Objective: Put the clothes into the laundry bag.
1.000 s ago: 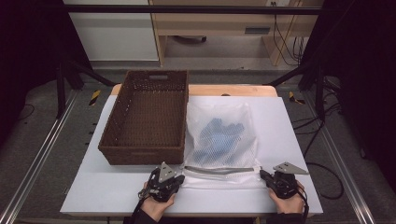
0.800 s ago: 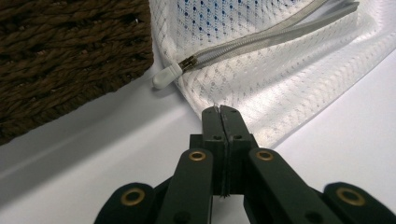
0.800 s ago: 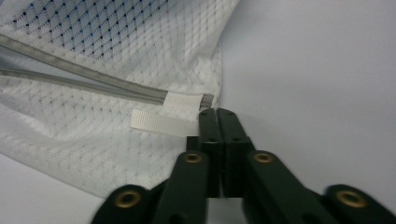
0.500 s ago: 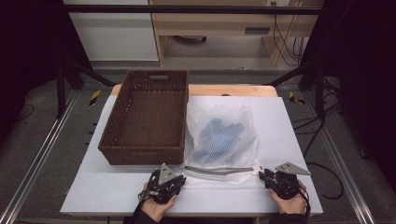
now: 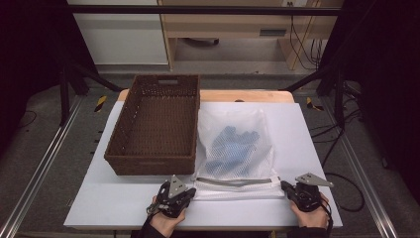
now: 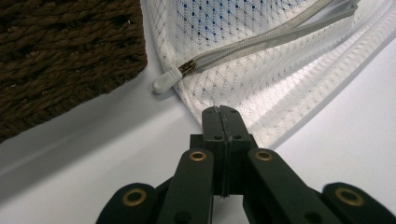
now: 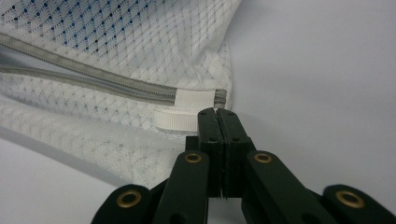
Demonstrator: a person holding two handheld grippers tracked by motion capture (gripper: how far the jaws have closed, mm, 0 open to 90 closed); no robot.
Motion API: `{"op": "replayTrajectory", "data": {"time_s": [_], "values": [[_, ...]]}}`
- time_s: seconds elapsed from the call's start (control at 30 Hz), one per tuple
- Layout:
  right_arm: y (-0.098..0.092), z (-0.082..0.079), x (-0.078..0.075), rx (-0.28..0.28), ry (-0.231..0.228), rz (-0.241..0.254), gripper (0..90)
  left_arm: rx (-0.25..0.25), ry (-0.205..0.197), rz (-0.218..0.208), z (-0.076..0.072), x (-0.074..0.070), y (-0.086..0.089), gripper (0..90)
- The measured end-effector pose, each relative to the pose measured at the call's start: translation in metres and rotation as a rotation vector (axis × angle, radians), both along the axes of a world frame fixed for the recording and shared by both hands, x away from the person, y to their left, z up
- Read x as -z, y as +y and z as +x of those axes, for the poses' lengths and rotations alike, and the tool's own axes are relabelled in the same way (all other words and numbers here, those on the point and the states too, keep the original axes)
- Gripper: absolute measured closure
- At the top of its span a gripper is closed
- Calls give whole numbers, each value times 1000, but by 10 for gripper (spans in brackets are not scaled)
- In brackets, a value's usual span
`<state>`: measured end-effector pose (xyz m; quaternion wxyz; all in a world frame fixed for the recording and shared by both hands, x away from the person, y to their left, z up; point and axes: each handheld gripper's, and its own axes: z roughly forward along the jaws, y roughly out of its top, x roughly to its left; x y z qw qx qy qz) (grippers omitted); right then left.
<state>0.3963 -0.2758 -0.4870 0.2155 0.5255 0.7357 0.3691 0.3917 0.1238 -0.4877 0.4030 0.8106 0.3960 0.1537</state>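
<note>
High view first: a white mesh bag (image 5: 236,148) with something blue inside lies flat on the table (image 5: 99,208), just right of the wicker basket (image 5: 153,126), with its zipper edge turned toward the person. That puts the opening within easy reach, and the empty basket beside the bag looks like the likely destination. The left gripper (image 5: 190,192) sits at the bag's near left corner and the right gripper (image 5: 286,186) at its near right corner, probably to lift both ends evenly.

Left gripper view: the jaws are clenched together at the bag's hem, with perhaps a thread of mesh pinched; the zipper pull (image 6: 164,82) lies just beyond, near the basket.

Right gripper view: the jaws are pressed together beside the bag's white fabric tab (image 7: 176,120). Whether any fabric is caught, I cannot tell.
</note>
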Motion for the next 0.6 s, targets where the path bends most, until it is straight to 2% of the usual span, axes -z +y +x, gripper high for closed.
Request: {"op": "replayTrajectory", "data": {"time_s": [0.07,0.13,0.2,0.23,0.37,0.47,0.53,0.6], "values": [[0,-1,-2,-8,7,3,850,6,-9,0,0,0,0,900],[-1,-2,-5,-6,-27,11,753,9,-31,-4,1,-2,1,858],[-3,-3,-10,-26,-67,48,628,27,-56,-40,1,-5,5,773],[-3,-4,-13,-31,-91,70,588,19,-71,-47,2,-8,8,747],[-3,-5,-20,-50,-166,107,365,29,-125,-101,3,-18,19,593],[-1,-5,-25,-70,-219,121,246,39,-129,-120,4,-22,26,484],[1,-4,-27,-73,-226,123,176,34,-138,-130,4,-25,31,438],[1,-4,-29,-74,-234,117,152,38,-139,-129,4,-27,35,385]]}}
